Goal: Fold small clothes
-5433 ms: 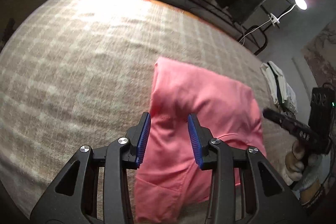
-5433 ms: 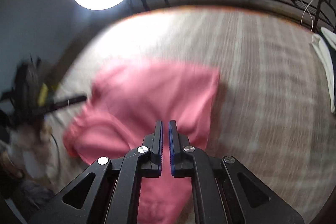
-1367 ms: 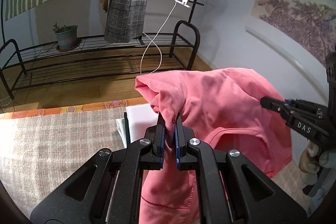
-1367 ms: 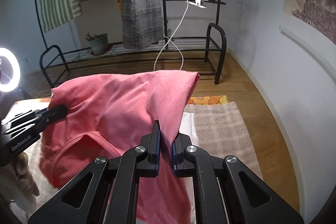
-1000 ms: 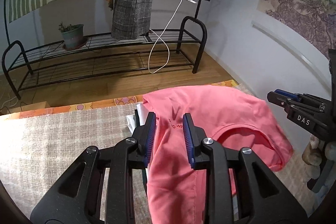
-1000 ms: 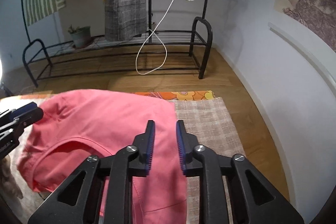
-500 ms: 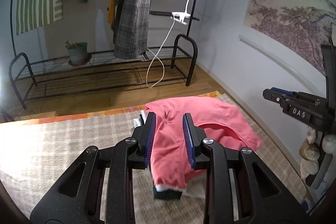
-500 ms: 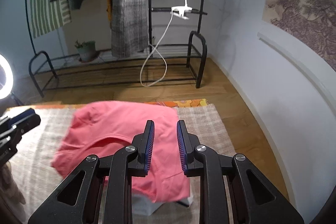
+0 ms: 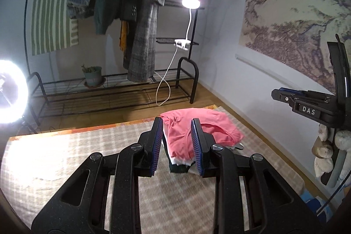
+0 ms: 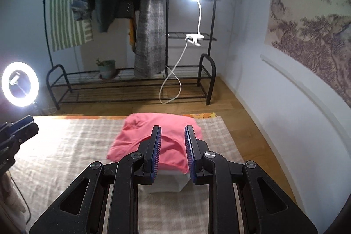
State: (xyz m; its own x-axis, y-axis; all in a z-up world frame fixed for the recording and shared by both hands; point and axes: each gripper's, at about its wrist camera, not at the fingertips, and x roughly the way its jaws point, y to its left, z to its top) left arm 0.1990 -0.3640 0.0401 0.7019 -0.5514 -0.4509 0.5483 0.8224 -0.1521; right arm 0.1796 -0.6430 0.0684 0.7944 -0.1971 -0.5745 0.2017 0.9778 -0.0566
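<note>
Released moments ago, pink garment (image 9: 198,126) sits loosely atop stack (image 10: 169,179) beyond both grippers' (image 9: 176,146) (image 10: 172,151) parted, empty jaws; overhanging edges could slide off.

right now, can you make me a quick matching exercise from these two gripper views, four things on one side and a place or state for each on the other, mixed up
Things:
1. pink garment
2. left gripper
3. potted plant
4. ring light

Place or state:
A. glowing at the left edge of the view
B. lying on top of a stack of folded clothes on the checked cloth
C. open, holding nothing
D. standing on the low black rack by the far wall

Pairs: 1-B, 2-C, 3-D, 4-A
</note>
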